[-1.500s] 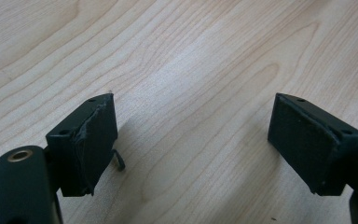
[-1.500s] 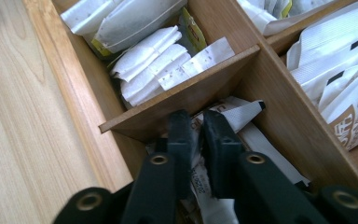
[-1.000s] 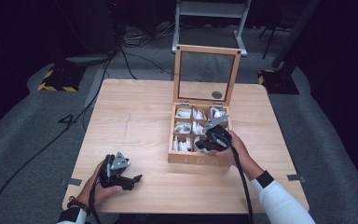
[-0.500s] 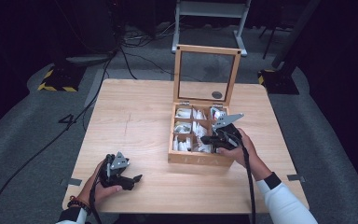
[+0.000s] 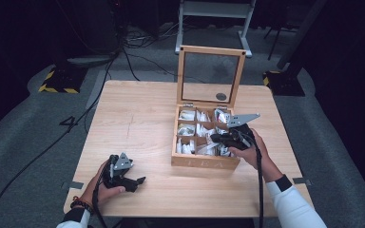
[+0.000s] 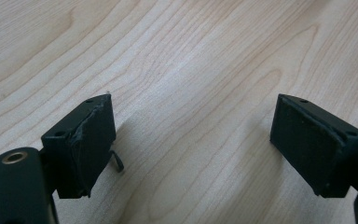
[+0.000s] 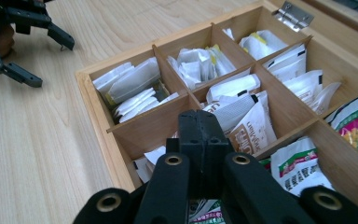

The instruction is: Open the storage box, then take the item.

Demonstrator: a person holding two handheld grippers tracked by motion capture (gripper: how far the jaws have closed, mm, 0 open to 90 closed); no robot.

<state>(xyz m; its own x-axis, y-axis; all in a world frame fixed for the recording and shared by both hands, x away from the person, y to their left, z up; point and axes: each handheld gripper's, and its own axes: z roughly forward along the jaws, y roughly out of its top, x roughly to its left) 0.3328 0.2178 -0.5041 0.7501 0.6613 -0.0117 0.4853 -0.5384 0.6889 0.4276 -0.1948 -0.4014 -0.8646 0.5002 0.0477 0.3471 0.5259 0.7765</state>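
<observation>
A wooden box (image 5: 204,162) with an upright glass lid (image 5: 211,78) stands right of the table's middle. Its compartments hold white sachets (image 7: 133,84) and larger green-printed packets (image 7: 303,165). My right gripper (image 5: 216,138) hovers over the box's front right compartments. Seen in the right gripper view (image 7: 203,122), its jaws are pressed shut just above a white sachet (image 7: 242,119), with nothing visible between them. My left gripper (image 5: 134,182) rests near the table's front left. The left gripper view (image 6: 193,116) has it open over bare wood, and it appears again at the far left of the right gripper view (image 7: 53,64).
The table (image 5: 138,118) is light wood with bare surface left of the box. Its front edge runs close under both hands. A cable (image 5: 259,185) trails from the right gripper along the forearm. Dark floor, cables and a metal stand (image 5: 214,12) lie beyond.
My right gripper has shifted slightly to the right over the box, and its grey plate has tipped up. The left gripper has stayed put.
</observation>
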